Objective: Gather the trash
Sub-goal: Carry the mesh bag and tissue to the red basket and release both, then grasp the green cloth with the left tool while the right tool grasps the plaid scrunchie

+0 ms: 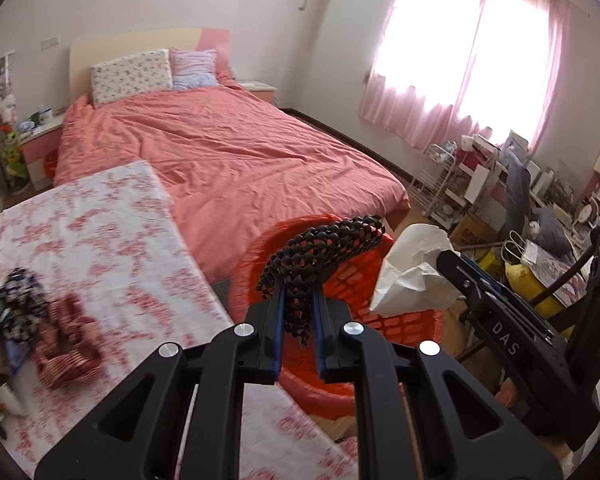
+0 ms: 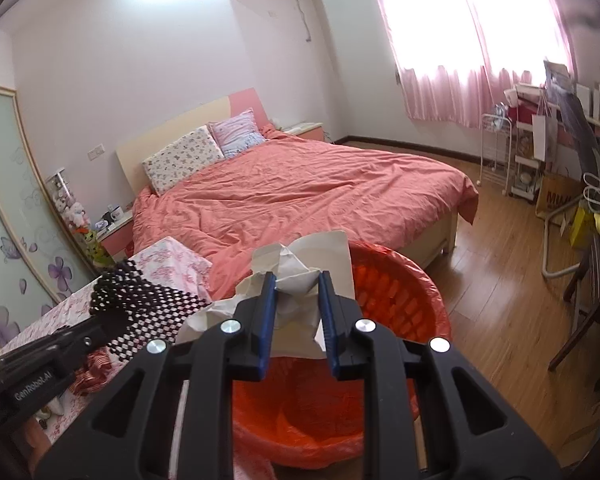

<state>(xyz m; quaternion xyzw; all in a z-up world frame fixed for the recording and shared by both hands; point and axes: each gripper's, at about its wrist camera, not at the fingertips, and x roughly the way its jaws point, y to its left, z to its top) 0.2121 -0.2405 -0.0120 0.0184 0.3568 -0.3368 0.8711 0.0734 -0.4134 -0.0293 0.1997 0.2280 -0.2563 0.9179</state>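
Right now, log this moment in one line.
left gripper: shut on black mesh | right gripper: shut on crumpled paper | both above red bin

Daylight floods in through the curtained window (image 1: 460,52), which is blown out to near white in both views and casts a pink glow on the wall beside it. The room is bright and evenly lit, with soft, faint shadows. The bed (image 1: 228,148) is fairly sharp; the table (image 1: 100,248) in the left view is smeared by motion blur, its print streaked. Fisheye distortion bends walls and floor (image 2: 500,280) toward the edges, and dark vignetting rounds off every corner. Bolts on the black arms glint.
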